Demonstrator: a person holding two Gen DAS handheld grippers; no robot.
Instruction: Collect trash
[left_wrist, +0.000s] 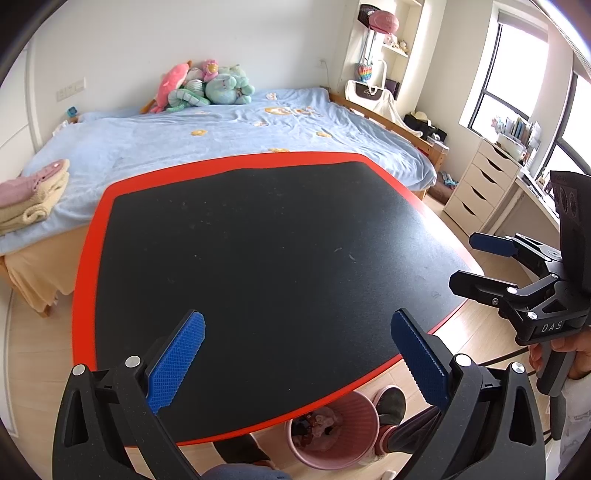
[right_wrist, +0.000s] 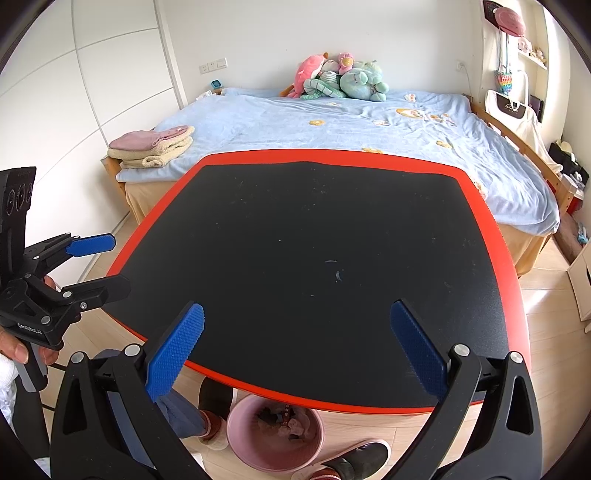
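Note:
A black table with a red rim (left_wrist: 85, 266) (right_wrist: 513, 266) fills both views; only faint specks show on its surface. A pink bin (left_wrist: 364, 456) (right_wrist: 240, 446) stands on the floor under the table's near edge, with crumpled trash (left_wrist: 325, 424) (right_wrist: 291, 424) inside. My left gripper (left_wrist: 297, 354) is open and empty above the near part of the table; it also shows at the left of the right wrist view (right_wrist: 110, 264). My right gripper (right_wrist: 295, 350) is open and empty above the near table edge; it also shows at the right of the left wrist view (left_wrist: 465, 260).
A bed with a blue blanket (left_wrist: 221, 133) (right_wrist: 332, 122) lies behind the table, with plush toys (left_wrist: 207, 85) and folded towels (right_wrist: 151, 147). A white drawer unit (left_wrist: 480, 181) stands right. The person's feet (right_wrist: 351, 461) are beside the bin.

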